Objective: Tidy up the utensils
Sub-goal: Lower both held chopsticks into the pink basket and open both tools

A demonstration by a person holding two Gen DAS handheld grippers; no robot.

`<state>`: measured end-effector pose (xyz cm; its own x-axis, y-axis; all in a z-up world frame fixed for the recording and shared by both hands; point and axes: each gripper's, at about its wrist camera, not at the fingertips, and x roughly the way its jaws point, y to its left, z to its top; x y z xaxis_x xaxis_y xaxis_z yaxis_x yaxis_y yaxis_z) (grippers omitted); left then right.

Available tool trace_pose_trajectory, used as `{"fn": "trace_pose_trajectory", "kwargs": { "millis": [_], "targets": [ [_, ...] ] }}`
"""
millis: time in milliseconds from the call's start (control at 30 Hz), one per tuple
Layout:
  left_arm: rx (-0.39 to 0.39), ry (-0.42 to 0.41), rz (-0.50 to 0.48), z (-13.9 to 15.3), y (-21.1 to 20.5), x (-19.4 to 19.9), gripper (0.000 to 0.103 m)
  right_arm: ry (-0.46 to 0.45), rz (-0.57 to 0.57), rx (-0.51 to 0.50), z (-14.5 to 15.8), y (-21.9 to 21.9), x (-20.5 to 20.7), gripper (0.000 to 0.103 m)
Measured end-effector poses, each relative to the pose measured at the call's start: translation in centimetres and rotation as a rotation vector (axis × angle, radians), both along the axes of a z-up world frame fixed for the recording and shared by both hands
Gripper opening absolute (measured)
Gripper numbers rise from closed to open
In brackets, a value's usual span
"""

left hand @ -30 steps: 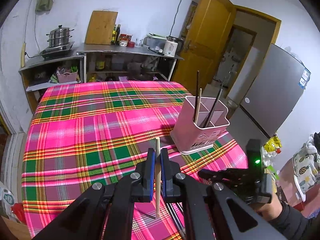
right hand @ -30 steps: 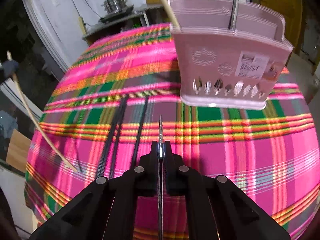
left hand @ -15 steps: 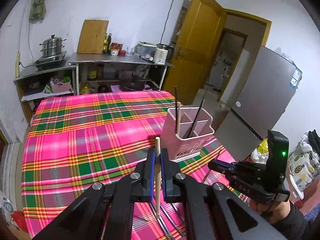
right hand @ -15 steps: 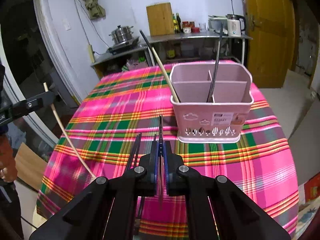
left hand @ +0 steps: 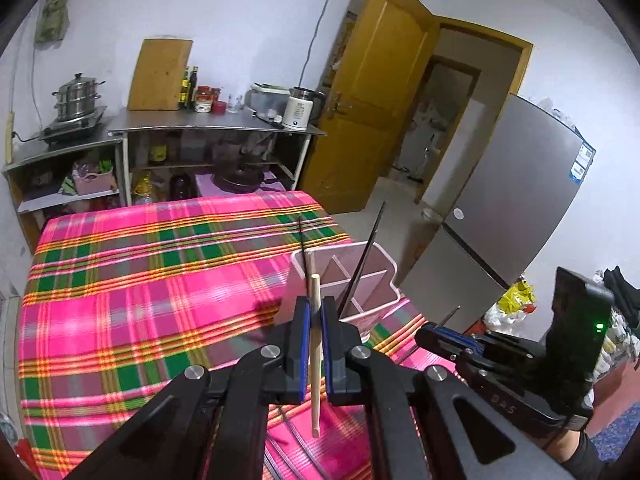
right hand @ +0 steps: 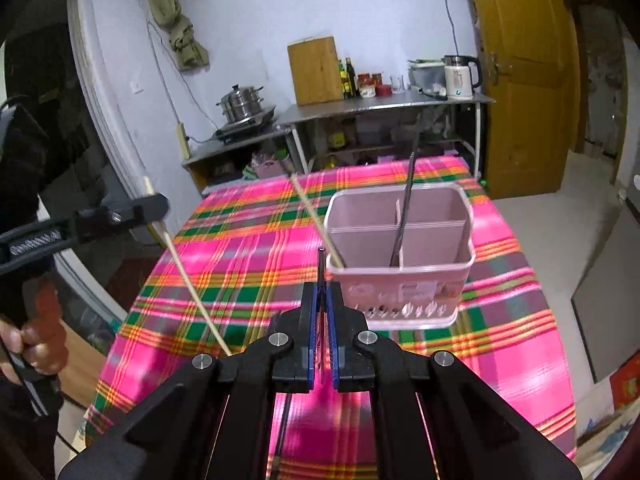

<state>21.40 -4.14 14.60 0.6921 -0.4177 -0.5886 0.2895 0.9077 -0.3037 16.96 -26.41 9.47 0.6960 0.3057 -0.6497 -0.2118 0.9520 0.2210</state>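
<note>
My left gripper [left hand: 315, 308] is shut on a pale wooden chopstick [left hand: 316, 396], held upright above the plaid tablecloth [left hand: 120, 300]. Just beyond it stands the pink utensil holder [left hand: 376, 280], with dark chopsticks [left hand: 362, 264] leaning inside. My right gripper [right hand: 320, 292] is shut on a thin dark metal chopstick [right hand: 320, 264], in front of the holder [right hand: 400, 280] and above its rim. That holder has a wooden chopstick [right hand: 316, 220] and a dark one [right hand: 404, 208] in its compartments. Each gripper also shows in the other's view: the right gripper [left hand: 430, 330], the left gripper [right hand: 154, 204].
Several loose dark chopsticks [left hand: 296, 440] lie on the cloth under the grippers. A steel counter [left hand: 216, 126] with a kettle, a pot and a cutting board runs behind the table. A grey fridge [left hand: 516, 216] and an open door stand to the right, past the table edge.
Both grippers have risen away from the cloth, each with its chopstick still clamped. The right one climbed from table level to above the holder's rim. The holder now looks smaller and lower.
</note>
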Motion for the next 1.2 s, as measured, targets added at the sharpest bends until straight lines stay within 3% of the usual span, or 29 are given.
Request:
{"fn": "trace_pose_trajectory", "kwargs": {
  "millis": [367,533,833,1200],
  "targets": [
    [-0.003,-0.078,-0.032,4.1,-4.3,5.2,0.005,-0.127,-0.078,0.015,5.4,-2.9,3.6,0.005],
    [0.014,-0.110,-0.021,4.9,-5.3,7.3,0.005,-0.149,-0.100,0.029,6.2,-3.7,5.2,0.005],
    [0.027,-0.078,-0.008,1.5,-6.3,10.8,0.005,-0.090,-0.112,0.025,2.5,-4.0,7.9,0.005],
    [0.066,-0.033,-0.020,-3.1,-6.3,11.7,0.005,0.032,-0.099,0.011,-3.3,-3.5,9.6,0.005]
  ]
}}
